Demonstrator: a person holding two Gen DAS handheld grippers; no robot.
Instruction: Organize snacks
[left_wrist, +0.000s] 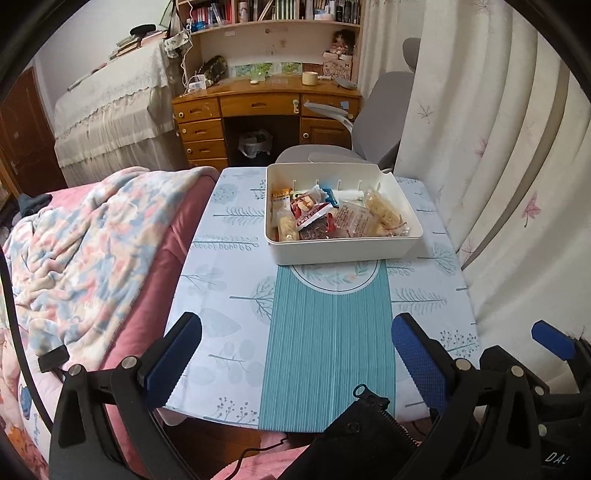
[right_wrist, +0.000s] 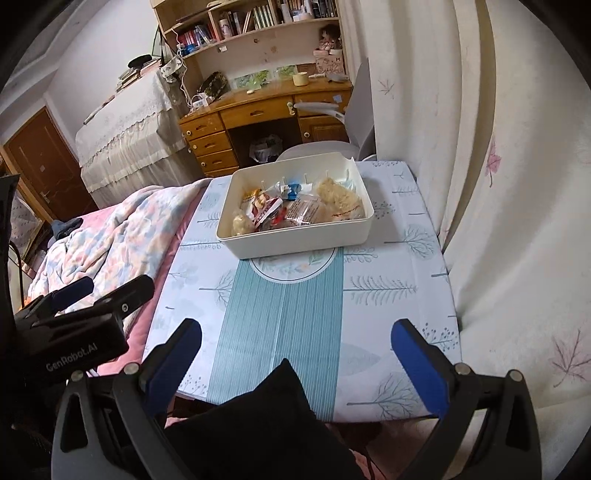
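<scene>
A white plastic bin stands at the far middle of a small table with a tree-print cloth. Several wrapped snacks lie piled inside it. The bin also shows in the right wrist view, with the snacks in it. My left gripper is open and empty above the table's near edge, well short of the bin. My right gripper is open and empty too, over the near edge. The right gripper's fingers show at the left wrist view's right edge.
A teal striped runner lies down the table's middle. A bed with a pink and blue blanket adjoins the table on the left. Curtains hang close on the right. A grey chair and a wooden desk stand beyond.
</scene>
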